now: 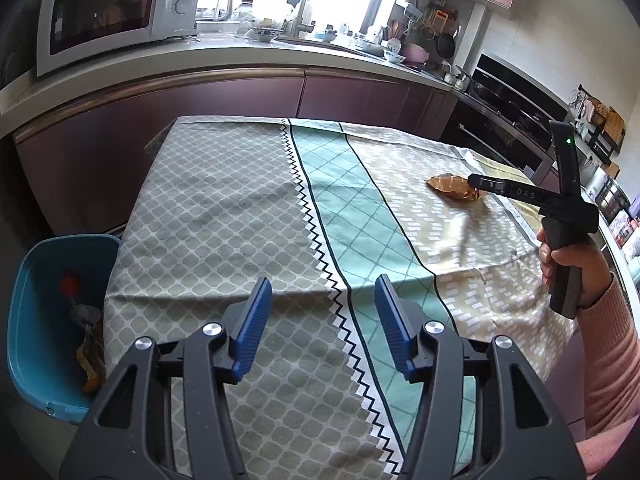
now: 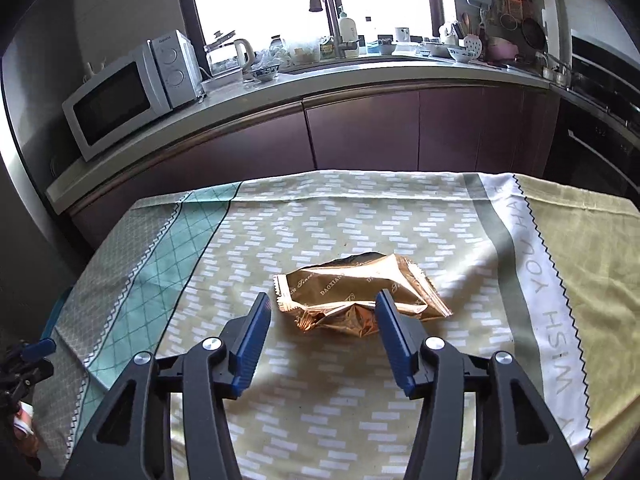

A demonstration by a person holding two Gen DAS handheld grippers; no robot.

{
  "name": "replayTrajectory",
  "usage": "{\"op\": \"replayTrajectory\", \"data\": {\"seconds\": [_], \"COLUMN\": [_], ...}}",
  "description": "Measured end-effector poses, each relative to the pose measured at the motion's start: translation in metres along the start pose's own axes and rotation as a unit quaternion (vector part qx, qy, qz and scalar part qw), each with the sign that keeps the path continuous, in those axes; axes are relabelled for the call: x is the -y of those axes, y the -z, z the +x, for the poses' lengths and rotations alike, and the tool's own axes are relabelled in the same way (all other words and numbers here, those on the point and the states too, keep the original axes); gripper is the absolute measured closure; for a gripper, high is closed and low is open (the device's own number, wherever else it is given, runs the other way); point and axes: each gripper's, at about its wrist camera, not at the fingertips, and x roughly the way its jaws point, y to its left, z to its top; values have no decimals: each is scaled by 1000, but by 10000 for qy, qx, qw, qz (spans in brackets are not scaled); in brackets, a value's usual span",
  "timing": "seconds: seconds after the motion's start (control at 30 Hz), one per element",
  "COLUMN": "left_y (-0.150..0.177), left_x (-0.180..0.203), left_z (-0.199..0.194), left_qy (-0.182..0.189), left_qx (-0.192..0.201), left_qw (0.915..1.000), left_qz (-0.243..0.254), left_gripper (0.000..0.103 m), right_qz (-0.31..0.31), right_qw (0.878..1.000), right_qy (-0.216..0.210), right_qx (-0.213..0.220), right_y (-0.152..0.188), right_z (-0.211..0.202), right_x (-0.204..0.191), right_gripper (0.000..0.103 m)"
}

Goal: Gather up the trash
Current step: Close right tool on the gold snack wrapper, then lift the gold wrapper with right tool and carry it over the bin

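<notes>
On the kitchen's patterned tablecloth [image 2: 320, 400], a gold wrapper [image 2: 360, 296]; both grippers' jaws spread.

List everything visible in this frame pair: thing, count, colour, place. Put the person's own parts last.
snack wrapper: one, gold foil, crumpled, on the tablecloth between the tips of the right tool's fingers.
tablecloth: one, grey, teal and yellow-green patterned panels, covers the table.
bin: one, blue, on the floor at the table's left side, with some trash inside.
microwave: one, white, on the counter at the left.
kettle: one, clear with a white handle, right of the microwave.
tap: one, metal, by the window.
bowls: at least two, blue and white, on the counter.
left tool: open, over the tablecloth, holds nothing.
right tool: open, at the wrapper.
right hand: grips the tool's handle, pink sleeve.
</notes>
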Motion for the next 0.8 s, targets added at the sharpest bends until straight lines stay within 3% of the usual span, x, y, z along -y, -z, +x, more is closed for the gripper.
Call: {"op": "replayTrajectory", "data": {"seconds": [0.2, 0.27, 0.47, 0.53, 0.8], "left_y": [1, 1, 1, 1, 1], "left_x": [4, 5, 4, 4, 8], "left_z": [3, 4, 6, 6, 5], "left_qy": [7, -2, 19, 29, 145], "left_qx": [-46, -58, -109, -114, -92], "left_qw": [10000, 10000, 9999, 9999, 9998], "left_qz": [61, 62, 9, -3, 37], "left_gripper": [50, 50, 50, 50, 51], "right_qz": [-483, -538, -441, -379, -235], "right_qw": [9977, 9970, 9980, 9983, 9986], "right_qy": [307, 403, 256, 192, -446], "right_qx": [-350, -389, -385, -387, -146], "right_y": [5, 7, 7, 8, 9], "right_z": [26, 29, 27, 25, -6], "right_x": [-4, -4, 1, 3, -9], "right_gripper": [48, 55, 72, 83, 83]}}
